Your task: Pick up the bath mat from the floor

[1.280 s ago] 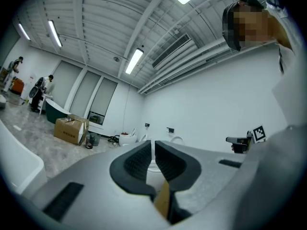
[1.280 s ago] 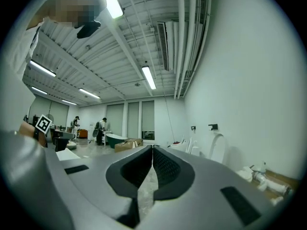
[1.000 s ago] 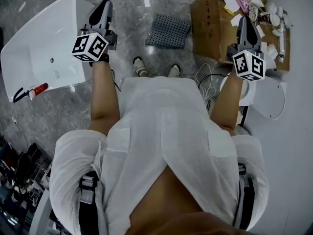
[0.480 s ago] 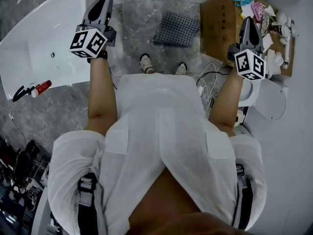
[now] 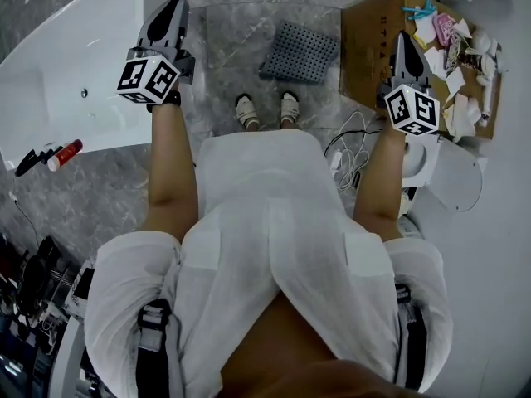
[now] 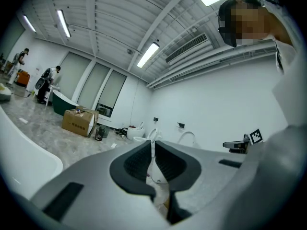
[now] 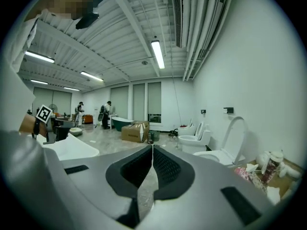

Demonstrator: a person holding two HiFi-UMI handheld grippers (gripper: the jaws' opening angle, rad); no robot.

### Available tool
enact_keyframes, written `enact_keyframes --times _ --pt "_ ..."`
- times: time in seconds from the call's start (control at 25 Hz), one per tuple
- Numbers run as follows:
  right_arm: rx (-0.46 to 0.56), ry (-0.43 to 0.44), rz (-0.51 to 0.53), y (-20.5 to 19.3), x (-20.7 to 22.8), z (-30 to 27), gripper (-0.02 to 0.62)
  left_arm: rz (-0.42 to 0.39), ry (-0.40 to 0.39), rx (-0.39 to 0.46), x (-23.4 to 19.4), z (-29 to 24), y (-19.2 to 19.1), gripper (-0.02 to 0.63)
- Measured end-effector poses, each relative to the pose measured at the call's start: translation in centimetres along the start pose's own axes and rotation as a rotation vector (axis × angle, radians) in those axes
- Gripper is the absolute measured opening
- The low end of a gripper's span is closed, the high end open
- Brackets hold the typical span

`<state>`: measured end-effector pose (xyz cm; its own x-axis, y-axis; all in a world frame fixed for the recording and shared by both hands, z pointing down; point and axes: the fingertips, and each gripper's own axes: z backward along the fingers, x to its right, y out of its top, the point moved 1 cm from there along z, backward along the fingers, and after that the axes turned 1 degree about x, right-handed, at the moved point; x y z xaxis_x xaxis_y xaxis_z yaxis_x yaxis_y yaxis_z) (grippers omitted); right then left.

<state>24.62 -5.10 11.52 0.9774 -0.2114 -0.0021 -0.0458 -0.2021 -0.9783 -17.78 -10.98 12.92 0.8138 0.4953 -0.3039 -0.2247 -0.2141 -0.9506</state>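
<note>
The bath mat point(image 5: 300, 52), dark grey with a dotted surface, lies flat on the marbled floor just ahead of the person's feet point(image 5: 265, 110). My left gripper point(image 5: 174, 5) is held up at waist height, left of the mat and over the bathtub's edge. Its jaws are shut and nothing is between them point(image 6: 152, 146). My right gripper point(image 5: 401, 38) is held up to the right of the mat, over a cardboard box. It is shut too, with nothing in it point(image 7: 152, 148). Both gripper views look level across the room, so the mat is out of sight in them.
A white bathtub point(image 5: 58, 89) fills the left, with a red tube point(image 5: 65, 154) on its rim. A cardboard box point(image 5: 373, 40) with clutter on top stands right of the mat. White cables point(image 5: 348, 139) and a toilet point(image 5: 440, 168) are at the right.
The person's feet have shuffled closer together in front of the mat. My right gripper has drifted a little to the left. Both grippers stay raised and shut.
</note>
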Motion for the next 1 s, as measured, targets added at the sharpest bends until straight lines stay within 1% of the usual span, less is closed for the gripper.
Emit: enact_keyframes --times 0.2,0.4,0.56,0.72,0.84,1.0 --pt "-0.05 0.088 -0.008 -4.7 -0.7 -3.4 0.029 0.006 0.025 -0.003 0.1 -0.8 -3.5 0.031" --pt "-0.083 0.172 0.016 -11.0 -1.7 -7.2 0.031 0.007 0.028 -0.002 -0.7 -2.5 -9.2 0.032" --pt "-0.105 0.22 0.027 -17.2 -2.2 -10.2 0.031 -0.004 0.019 -0.005 -2.0 -4.1 -14.6 0.032" --pt "-0.121 0.253 0.032 -24.0 -2.9 -13.7 0.031 -0.007 0.015 -0.003 -4.4 -6.3 -20.6 0.032" --pt "-0.138 0.286 0.028 -29.2 -3.7 -16.4 0.031 -0.003 0.03 -0.001 -6.5 -8.2 -25.2 0.032" --pt "-0.178 0.331 0.041 -36.2 -4.5 -19.7 0.032 0.025 0.053 0.006 -8.9 -11.1 -31.5 0.032"
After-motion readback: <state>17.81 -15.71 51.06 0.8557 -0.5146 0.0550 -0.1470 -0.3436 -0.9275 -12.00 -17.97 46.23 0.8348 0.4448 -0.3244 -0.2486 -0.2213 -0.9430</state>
